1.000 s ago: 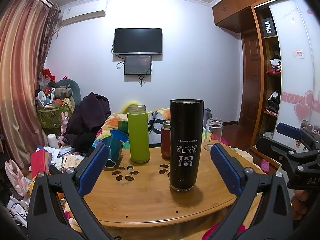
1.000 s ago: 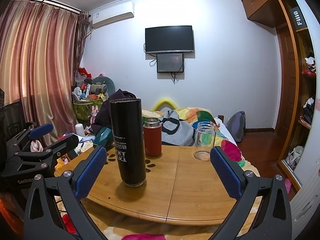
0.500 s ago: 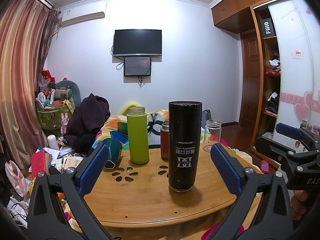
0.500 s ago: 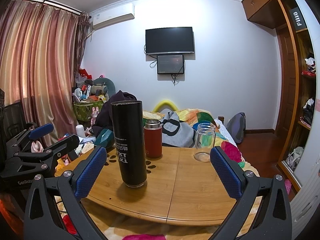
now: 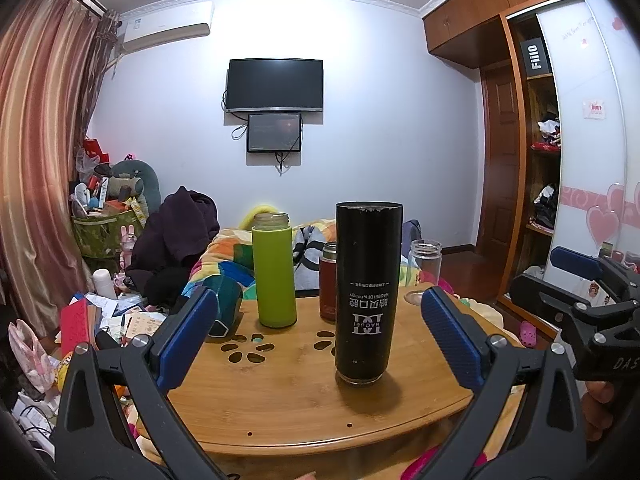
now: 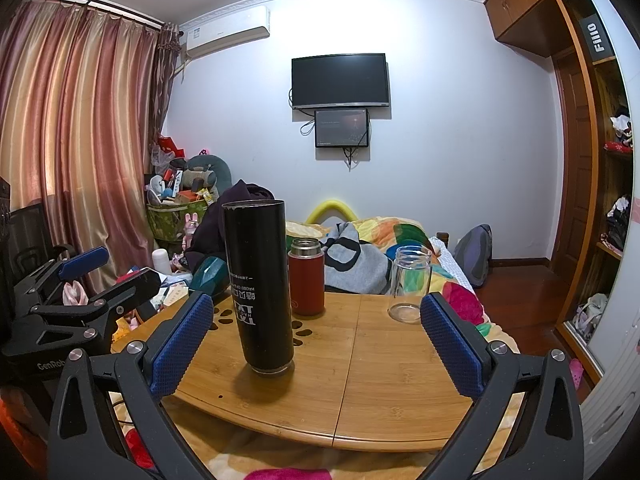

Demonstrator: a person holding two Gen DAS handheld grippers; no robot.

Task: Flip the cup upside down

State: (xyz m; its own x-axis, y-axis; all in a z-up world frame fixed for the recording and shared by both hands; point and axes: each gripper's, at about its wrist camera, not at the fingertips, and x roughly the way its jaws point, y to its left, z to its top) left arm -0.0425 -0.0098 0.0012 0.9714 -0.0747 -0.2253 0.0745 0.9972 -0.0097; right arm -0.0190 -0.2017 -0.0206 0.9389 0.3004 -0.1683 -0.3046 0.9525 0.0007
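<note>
A tall black cup (image 5: pixel 368 292) with white lettering that reads upside down stands on the round bamboo table (image 5: pixel 280 396). It also shows in the right wrist view (image 6: pixel 260 292). My left gripper (image 5: pixel 320 344) is open and empty, back from the table's near edge, with the cup a little right of its centre line. My right gripper (image 6: pixel 316 348) is open and empty, with the cup left of its centre. Each gripper shows at the side of the other's view: the right one (image 5: pixel 580 292), the left one (image 6: pixel 80 292).
On the table stand a green bottle (image 5: pixel 275 272), a red flask (image 6: pixel 306 276), a clear glass jar (image 6: pixel 410 284) and a teal object (image 5: pixel 224 308) at the left edge. A bed with a colourful quilt (image 6: pixel 380 240) lies behind. Clutter (image 5: pixel 100 312) covers the floor at the left.
Both views have dipped slightly, so the cup sits a little lower in frame. Both grippers stay open and the cup has not moved.
</note>
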